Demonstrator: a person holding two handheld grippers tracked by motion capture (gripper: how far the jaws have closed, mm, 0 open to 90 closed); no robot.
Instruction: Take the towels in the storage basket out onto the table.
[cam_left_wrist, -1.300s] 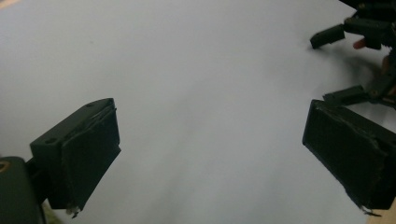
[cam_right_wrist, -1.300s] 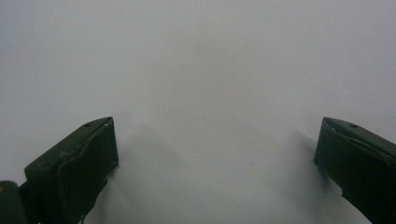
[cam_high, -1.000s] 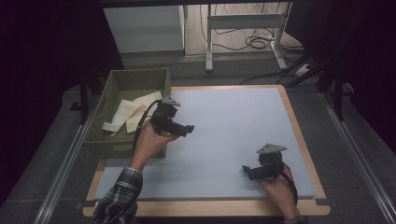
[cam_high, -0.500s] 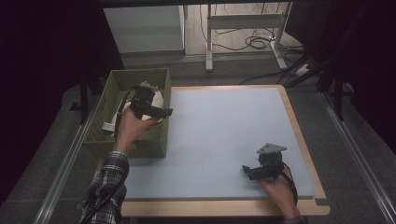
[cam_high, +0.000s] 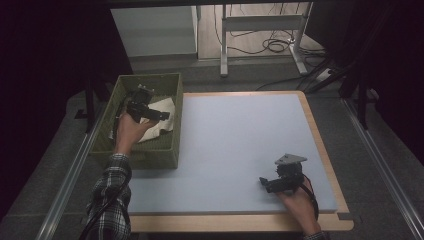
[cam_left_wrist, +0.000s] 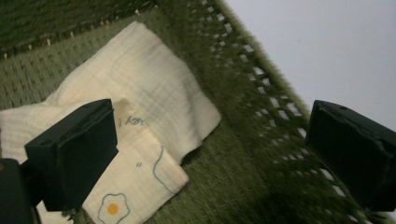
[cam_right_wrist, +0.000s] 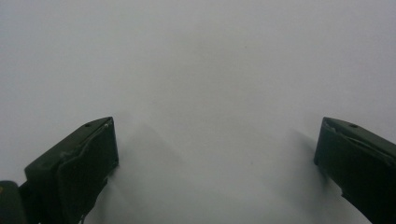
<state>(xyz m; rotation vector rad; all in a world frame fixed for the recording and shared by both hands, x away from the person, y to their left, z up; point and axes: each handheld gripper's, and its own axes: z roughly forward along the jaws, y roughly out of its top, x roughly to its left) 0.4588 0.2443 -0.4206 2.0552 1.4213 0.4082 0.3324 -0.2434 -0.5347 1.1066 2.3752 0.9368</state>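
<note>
A green woven basket (cam_high: 165, 145) stands at the table's left edge with a cream cloth (cam_high: 161, 125) lying in it. In the left gripper view the cloth (cam_left_wrist: 154, 98) is folded, with a fried-egg print (cam_left_wrist: 112, 208) near one corner. My left gripper (cam_high: 161, 116) hovers over the basket, above the cloth, jaws wide apart and empty; the same left gripper (cam_left_wrist: 210, 158) looks down on the cloth and the basket wall (cam_left_wrist: 247, 88). My right gripper (cam_high: 265, 183) rests low on the blue mat near the front right, open, with bare mat between its jaws (cam_right_wrist: 215, 163).
The pale blue mat (cam_high: 240, 145) covers the wooden table (cam_high: 330, 165). Beyond the table are a white cabinet (cam_high: 155, 30), a desk frame (cam_high: 260, 25) and floor cables (cam_high: 270, 47). Metal rails run along both sides.
My left gripper has moved left and away from the mat's left part to over the basket and cloth. The right gripper has stayed put.
</note>
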